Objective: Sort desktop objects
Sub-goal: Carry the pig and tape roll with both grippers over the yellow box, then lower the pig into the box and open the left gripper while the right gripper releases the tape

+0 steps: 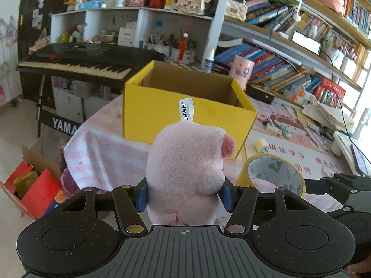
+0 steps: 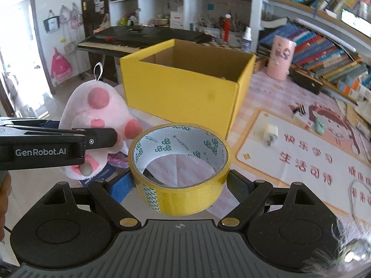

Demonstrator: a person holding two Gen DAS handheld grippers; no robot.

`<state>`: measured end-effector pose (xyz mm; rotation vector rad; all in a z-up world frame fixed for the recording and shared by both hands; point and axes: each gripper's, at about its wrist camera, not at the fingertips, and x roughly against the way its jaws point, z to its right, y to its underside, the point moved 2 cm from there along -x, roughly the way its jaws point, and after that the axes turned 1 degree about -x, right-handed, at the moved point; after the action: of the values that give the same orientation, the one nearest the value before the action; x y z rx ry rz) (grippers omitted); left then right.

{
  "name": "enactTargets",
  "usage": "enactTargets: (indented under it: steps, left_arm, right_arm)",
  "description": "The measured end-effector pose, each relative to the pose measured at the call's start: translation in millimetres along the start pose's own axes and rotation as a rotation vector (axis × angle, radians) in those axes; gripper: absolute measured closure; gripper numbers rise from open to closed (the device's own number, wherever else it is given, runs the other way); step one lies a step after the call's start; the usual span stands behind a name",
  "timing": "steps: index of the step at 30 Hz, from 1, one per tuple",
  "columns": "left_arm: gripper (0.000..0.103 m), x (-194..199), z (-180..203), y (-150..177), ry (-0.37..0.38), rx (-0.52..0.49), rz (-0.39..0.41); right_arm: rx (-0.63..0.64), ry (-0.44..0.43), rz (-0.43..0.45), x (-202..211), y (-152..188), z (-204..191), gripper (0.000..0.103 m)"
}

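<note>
2 claws each carried 1 object in front of 1 open yellow box.

1 pink plush toy (image 1: 185, 171), with 1 white loop tag on top, was clamped between the blue pads of the left claw (image 1: 185, 197), held in the air before the near wall of the yellow box (image 1: 162, 115). 1 roll of yellow tape (image 2: 179, 169) sat gripped between the pads of the right claw (image 2: 180, 183), its jaws spread wide around the roll's outside, with the hollow core facing up. The 2 held things hung side by side, the toy to the tape's left, above the pink checked surface (image 2: 262, 92). Farther right on that surface lay 1 printed mat (image 2: 301, 157), bearing 1 small white-and-yellow item (image 2: 270, 135) and 1 small green item (image 2: 318, 125). 1 pink cylinder (image 2: 280, 56) stood beside the box, and 1 black keyboard (image 1: 76, 62) stood behind it.
</note>
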<state>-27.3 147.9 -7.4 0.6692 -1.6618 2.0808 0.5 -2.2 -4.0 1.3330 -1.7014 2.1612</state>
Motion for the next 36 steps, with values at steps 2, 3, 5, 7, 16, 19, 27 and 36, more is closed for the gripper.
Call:
enactTargets:
  steps: [2,3,5,7,16,19,27,36]
  left_arm:
    - [0.045,1.1,-2.0,-1.9,-0.011,0.003,0.008]
    - [0.045,1.6,-3.0,-2.8,-0.016,0.005,0.011]
    - [0.045,2.9,-4.2,-5.8,-0.025,0.007,0.023]
    - [0.045,4.7,-4.7,-10.0,-0.031,0.005,0.043]
    - [0.045,0.6,2.5,-52.0,-0.047,-0.018,0.157]
    - [0.045,-6.0,6.9,-70.8,-0.054,-0.031,0.200]
    - [0.045,-39.0,11.4,-112.8,-0.089,-0.031,0.263]
    - [0.045,-82.4,15.7,-136.6,-0.136,-0.017,0.241]
  right_arm:
    - [0.012,-0.005,0.011,-0.8,-3.6,-2.6,0.017]
    - [0.016,-0.007,0.017,-1.3,-5.5,-3.3,0.017]
    - [0.026,-0.001,0.038,-1.1,-9.2,-4.5,0.017]
    - [0.039,0.007,0.070,0.6,-14.0,-3.7,0.017]
    - [0.088,0.038,0.235,5.5,-55.3,11.9,0.017]
    - [0.081,0.034,0.272,0.3,-75.2,24.0,0.017]
    - [0.071,0.023,0.301,-33.6,-125.1,60.8,0.017]
    - [0.132,-0.009,0.253,-79.5,-154.1,91.7,0.017]
